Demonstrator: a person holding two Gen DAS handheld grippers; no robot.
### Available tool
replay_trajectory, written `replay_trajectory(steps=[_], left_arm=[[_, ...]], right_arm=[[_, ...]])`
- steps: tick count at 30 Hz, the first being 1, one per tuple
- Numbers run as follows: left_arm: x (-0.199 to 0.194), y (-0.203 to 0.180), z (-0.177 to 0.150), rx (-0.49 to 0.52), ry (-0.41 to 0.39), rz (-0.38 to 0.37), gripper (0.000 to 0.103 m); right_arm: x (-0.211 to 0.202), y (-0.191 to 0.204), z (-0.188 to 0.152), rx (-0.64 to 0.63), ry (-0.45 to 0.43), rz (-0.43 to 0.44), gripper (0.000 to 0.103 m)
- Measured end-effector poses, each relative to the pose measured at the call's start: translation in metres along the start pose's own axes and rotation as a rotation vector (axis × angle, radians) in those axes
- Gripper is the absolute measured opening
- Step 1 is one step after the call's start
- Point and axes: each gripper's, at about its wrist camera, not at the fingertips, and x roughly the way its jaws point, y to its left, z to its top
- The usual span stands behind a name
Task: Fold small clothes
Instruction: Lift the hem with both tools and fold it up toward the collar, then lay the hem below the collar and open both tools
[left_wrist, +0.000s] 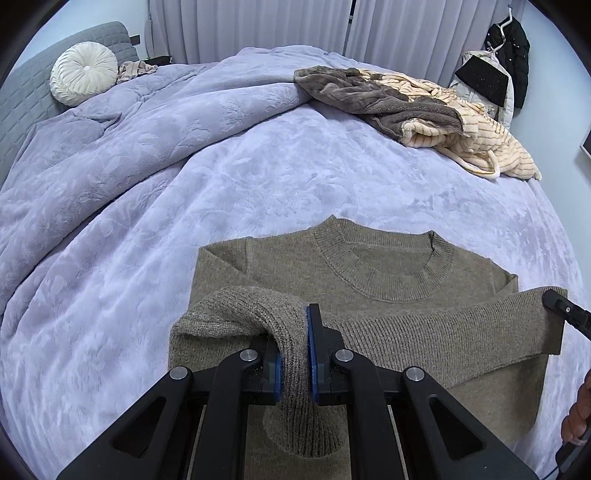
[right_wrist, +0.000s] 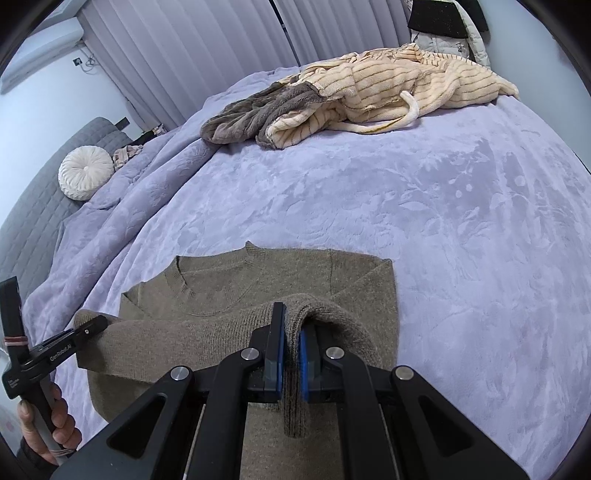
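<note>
Knit sleeve (left_wrist: 295, 365) in left claw (left_wrist: 295, 354)

My left wrist camera sits just behind left claw (left_wrist: 295, 354), looks forward and down across bed (left_wrist: 258, 177), close over sweater (left_wrist: 388, 266). My right wrist camera same setup behind right claw (right_wrist: 291, 363), angled more leftward toward headboard. Both views share sweater, striped robe (left_wrist: 491, 147), round pillow (left_wrist: 83, 72), curtains (left_wrist: 258, 26). Each view catches other claw at frame edge.
</note>
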Motion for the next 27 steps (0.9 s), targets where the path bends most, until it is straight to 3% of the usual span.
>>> replay_trajectory(steps=[17,27], left_arm=[[0.038,0.002,0.014,-0.014,0.047,-0.003,0.012],[0.077,0.007,0.007,-0.019,0.115,0.005,0.012]], right_arm=[[0.036,-0.017,0.008,0.036,0.033,-0.027,0.007],[0.067,-0.029,0.002,0.056,0.09,-0.059,0.007]])
